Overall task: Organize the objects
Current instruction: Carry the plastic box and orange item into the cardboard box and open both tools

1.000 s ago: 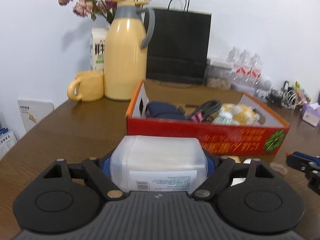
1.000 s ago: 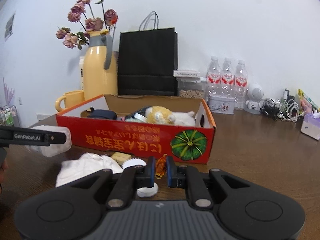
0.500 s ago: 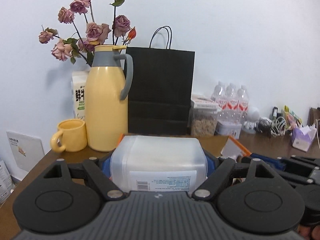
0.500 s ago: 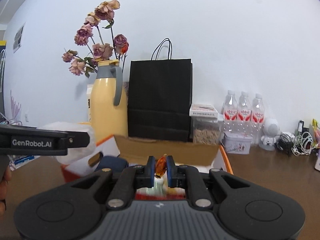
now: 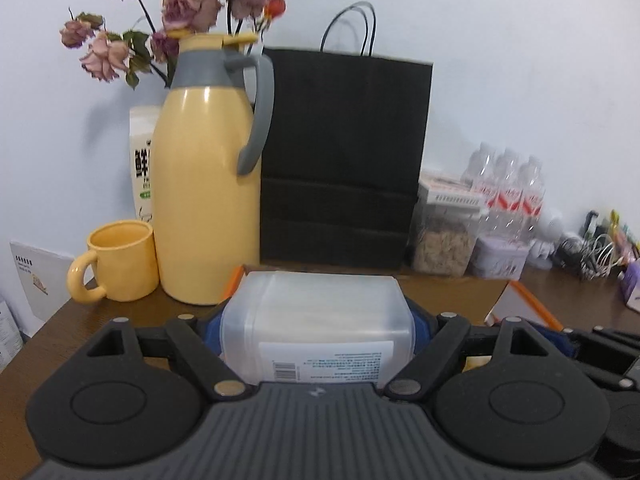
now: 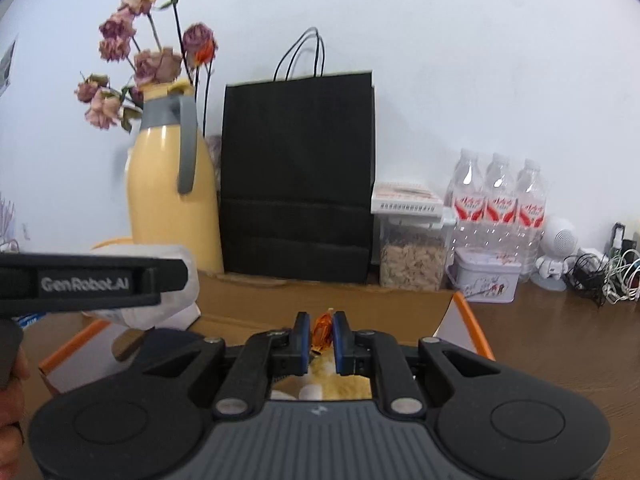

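I'm carrying both loads over the cardboard box [image 6: 320,300]: left tool [image 5: 316,320] clamped wide around the translucent container [image 5: 316,308], right tool [image 6: 320,330] pinching what looks like an orange wrapped sweet [image 6: 322,326]. Next, lower and release inside.

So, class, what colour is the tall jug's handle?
Grey, on the yellow jug; clearest in the left wrist view.

My brown wooden table [image 5: 96,320] carries a yellow thermos jug [image 5: 206,184], yellow mug [image 5: 120,260], black paper bag [image 5: 344,160] and orange-rimmed cardboard box [image 6: 466,312].
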{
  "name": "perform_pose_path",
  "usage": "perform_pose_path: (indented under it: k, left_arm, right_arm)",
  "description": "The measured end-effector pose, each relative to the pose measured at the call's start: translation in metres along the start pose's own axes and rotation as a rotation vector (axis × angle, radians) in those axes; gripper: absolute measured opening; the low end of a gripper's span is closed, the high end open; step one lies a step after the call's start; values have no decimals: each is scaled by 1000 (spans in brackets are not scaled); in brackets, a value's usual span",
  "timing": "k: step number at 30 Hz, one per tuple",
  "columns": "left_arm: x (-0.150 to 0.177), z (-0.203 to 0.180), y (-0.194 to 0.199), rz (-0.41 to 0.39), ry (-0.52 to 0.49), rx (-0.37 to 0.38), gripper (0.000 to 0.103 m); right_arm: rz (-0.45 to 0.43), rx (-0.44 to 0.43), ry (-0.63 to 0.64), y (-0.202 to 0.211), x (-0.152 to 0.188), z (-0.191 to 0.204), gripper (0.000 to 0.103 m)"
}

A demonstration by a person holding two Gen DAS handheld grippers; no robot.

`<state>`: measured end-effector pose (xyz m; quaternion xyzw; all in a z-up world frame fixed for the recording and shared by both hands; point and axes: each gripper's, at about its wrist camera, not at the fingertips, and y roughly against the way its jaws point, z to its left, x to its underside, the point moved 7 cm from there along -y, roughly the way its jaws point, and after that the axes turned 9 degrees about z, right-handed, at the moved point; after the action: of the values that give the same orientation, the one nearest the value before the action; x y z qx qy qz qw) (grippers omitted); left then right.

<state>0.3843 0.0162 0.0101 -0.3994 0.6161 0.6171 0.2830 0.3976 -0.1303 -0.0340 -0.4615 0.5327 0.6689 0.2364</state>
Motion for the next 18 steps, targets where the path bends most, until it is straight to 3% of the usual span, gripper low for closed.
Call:
perform_pose_path:
  k: [8,9,11,13,14,16,18]
  left_arm:
    - [7,5,-6,29,1,-2,84]
    - [7,5,-6,31,-1,-8,86]
    - [7,5,-4,22,1,-13,101]
    - [6,7,1,-13,14,-15,103]
    - [5,7,2,-20,20,-18,103]
    - [4,7,3,-24,28,-18,103]
    - [4,8,2,-19,30,-22,103]
  right_arm:
    - [25,7,3,-2,5,-1,12]
    - [28,7,2,-2,5,-2,13]
    - [34,13,-3,-1,6,-4,17]
    - [46,29,-13,0,7,-7,46]
    - [53,41,-21,0,7,-9,76]
    - [52,52,-28,1,9,-12,101]
    - [45,60,-38,2,8,-14,102]
